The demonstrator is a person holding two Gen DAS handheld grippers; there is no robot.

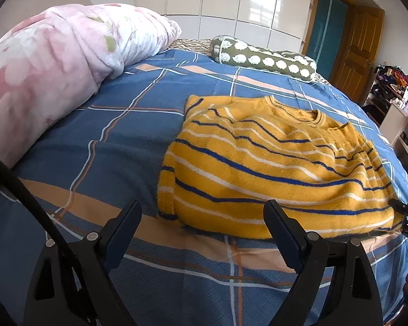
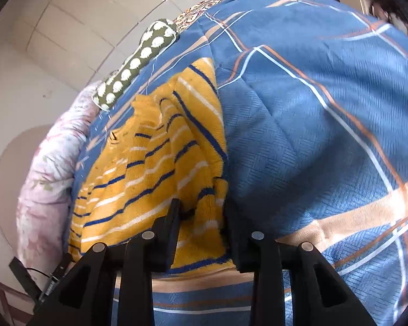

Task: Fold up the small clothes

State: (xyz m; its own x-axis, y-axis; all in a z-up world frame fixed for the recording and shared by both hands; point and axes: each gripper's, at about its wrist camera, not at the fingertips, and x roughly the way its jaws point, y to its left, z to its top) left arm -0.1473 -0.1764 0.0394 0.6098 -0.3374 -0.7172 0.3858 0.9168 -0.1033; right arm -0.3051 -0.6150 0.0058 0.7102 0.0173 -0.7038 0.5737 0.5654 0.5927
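A yellow sweater [image 1: 272,163] with blue and white stripes lies on the blue plaid bedsheet [image 1: 117,135], its sleeves folded in over the body. My left gripper [image 1: 204,212] is open and empty, just in front of the sweater's near left corner. My right gripper [image 2: 201,212] is at the sweater's [image 2: 149,163] right hem corner, with its jaws partly closed around a fold of the knit. Its tip shows at the right edge of the left wrist view [image 1: 405,209].
A rolled pink floral duvet [image 1: 49,73] lies along the left of the bed. A green bolster pillow [image 1: 263,57] with white hedgehogs lies at the far end. White wardrobe doors [image 1: 231,5], a wooden door [image 1: 359,46] and cluttered shelves [image 1: 394,103] stand beyond.
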